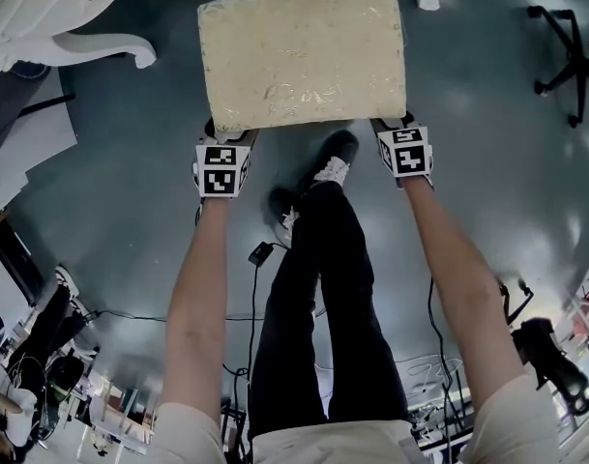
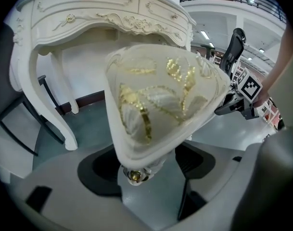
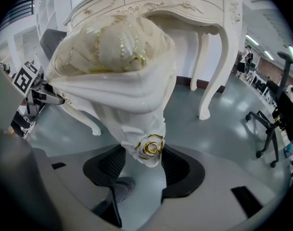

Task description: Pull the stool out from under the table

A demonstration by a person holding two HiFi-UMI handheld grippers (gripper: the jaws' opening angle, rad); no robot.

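Gripping the stool [image 1: 304,56] at its two near corners, left gripper [image 1: 223,141] and right gripper [image 1: 402,131] each had jaws clamped on a carved, gold-trimmed corner. Stool was clear of the table [image 1: 52,13], just beyond the person's shoes [image 1: 331,162], on grey floor [image 1: 487,114].

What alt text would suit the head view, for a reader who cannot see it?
From above, the left gripper and right gripper each clamp a near corner of a cream cushioned stool over a grey floor. White table legs curve at the top.
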